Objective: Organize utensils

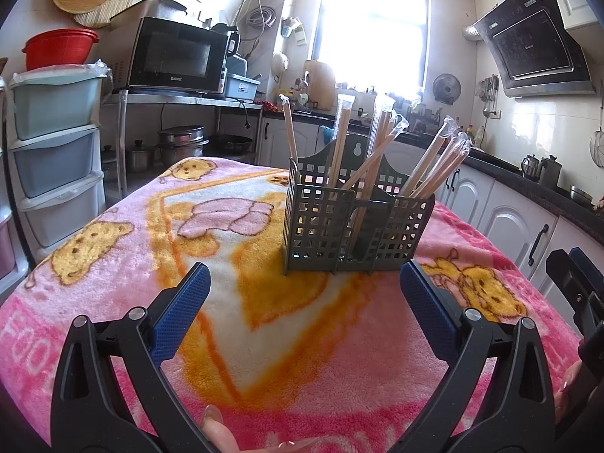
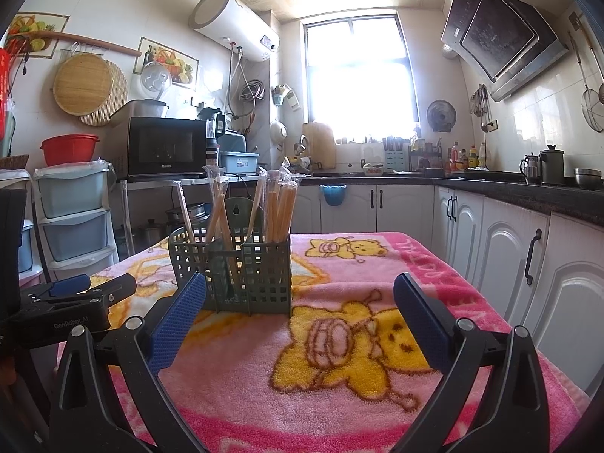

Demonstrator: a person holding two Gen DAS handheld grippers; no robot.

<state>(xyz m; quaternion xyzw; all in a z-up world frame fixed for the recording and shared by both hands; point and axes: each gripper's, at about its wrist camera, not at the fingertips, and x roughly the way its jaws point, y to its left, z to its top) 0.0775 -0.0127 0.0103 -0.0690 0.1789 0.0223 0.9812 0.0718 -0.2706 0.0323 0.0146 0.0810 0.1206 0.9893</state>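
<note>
left gripper (image 1: 304, 275) agape | right gripper (image 2: 300, 287) agape | chopsticks (image 1: 381, 147) upright, fanned, in caddy (image 1: 324, 234)

Ahead of me a dark green lattice utensil caddy (image 1: 355, 226) stands upright on the pink cartoon-bear blanket (image 1: 287, 347). Its compartments hold wrapped wooden chopsticks (image 1: 430, 162), all standing on end and leaning outward at different angles, their clear sleeves poking above the rim.
</note>
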